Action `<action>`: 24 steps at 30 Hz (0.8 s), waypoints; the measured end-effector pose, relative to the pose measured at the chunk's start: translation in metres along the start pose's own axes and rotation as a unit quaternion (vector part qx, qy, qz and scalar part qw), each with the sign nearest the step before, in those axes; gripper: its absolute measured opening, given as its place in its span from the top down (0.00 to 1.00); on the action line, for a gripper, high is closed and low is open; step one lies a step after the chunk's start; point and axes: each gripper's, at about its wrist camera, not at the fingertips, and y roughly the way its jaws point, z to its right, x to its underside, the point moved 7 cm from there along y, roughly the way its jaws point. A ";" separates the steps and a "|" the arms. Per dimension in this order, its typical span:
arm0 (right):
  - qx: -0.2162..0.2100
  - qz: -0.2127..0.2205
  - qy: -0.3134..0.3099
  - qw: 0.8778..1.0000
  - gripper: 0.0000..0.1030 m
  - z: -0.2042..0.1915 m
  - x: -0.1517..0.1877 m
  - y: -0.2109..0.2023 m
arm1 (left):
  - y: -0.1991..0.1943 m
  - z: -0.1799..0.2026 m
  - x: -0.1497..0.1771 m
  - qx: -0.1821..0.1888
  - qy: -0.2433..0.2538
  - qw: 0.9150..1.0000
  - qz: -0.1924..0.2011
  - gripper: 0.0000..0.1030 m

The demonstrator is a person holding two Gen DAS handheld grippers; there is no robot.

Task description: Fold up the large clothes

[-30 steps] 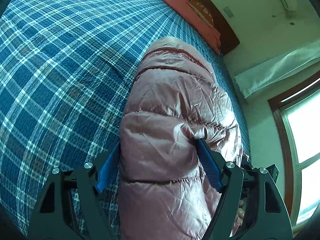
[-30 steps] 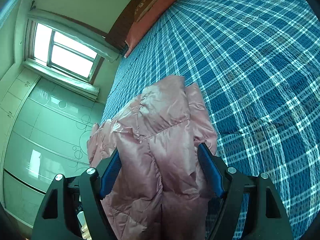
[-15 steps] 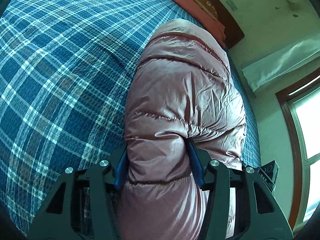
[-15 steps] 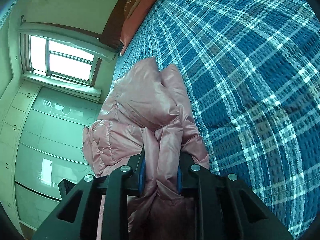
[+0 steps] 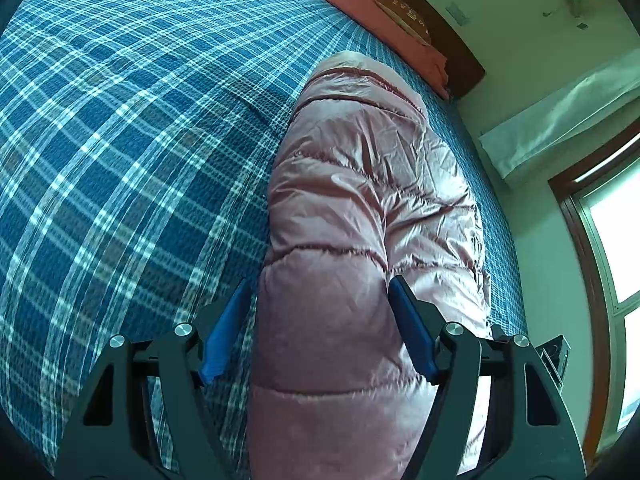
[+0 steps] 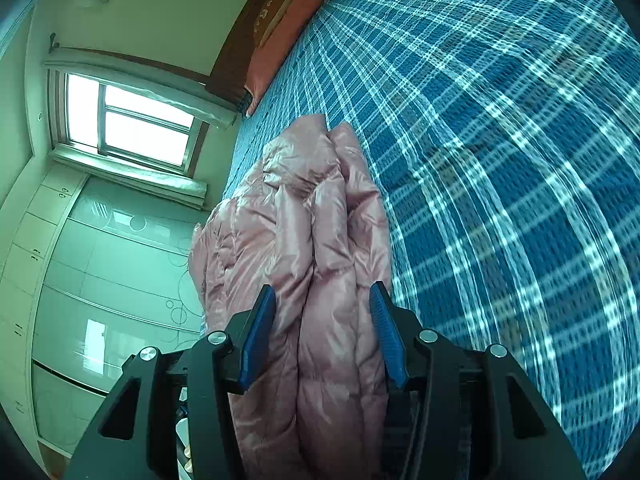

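A pink quilted puffer jacket (image 5: 360, 208) lies bunched in a long roll on the blue plaid bedspread (image 5: 120, 140). My left gripper (image 5: 320, 332) is open, its blue pads spread on either side of a thick fold; the left pad stands clear of the fabric. In the right wrist view the jacket (image 6: 312, 240) lies near the bed's left edge. My right gripper (image 6: 324, 328) is open around several folds, pads (image 6: 260, 332) beside the cloth.
A salmon pillow (image 5: 376, 12) and wooden headboard (image 5: 452, 40) lie at the far end of the bed. A window (image 6: 128, 120) and pale wardrobe doors (image 6: 100, 280) stand beside the bed. Plaid bedspread (image 6: 520, 160) spreads wide to the right.
Both grippers, shut on jacket folds half a second ago, have opened again. The jacket has settled lower on the bed.
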 end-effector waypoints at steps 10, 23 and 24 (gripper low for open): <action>-0.004 0.004 0.005 1.000 0.52 0.004 0.068 -0.038 | -0.047 -0.008 0.056 0.010 -0.025 1.000 0.009 0.30; -0.009 -0.004 -0.004 1.000 0.52 -0.002 0.139 -0.076 | -0.091 -0.016 0.115 -0.009 -0.013 1.000 0.027 0.29; -0.004 -0.004 -0.010 1.000 0.52 -0.003 0.144 -0.079 | -0.095 -0.016 0.119 -0.015 -0.006 0.999 0.030 0.29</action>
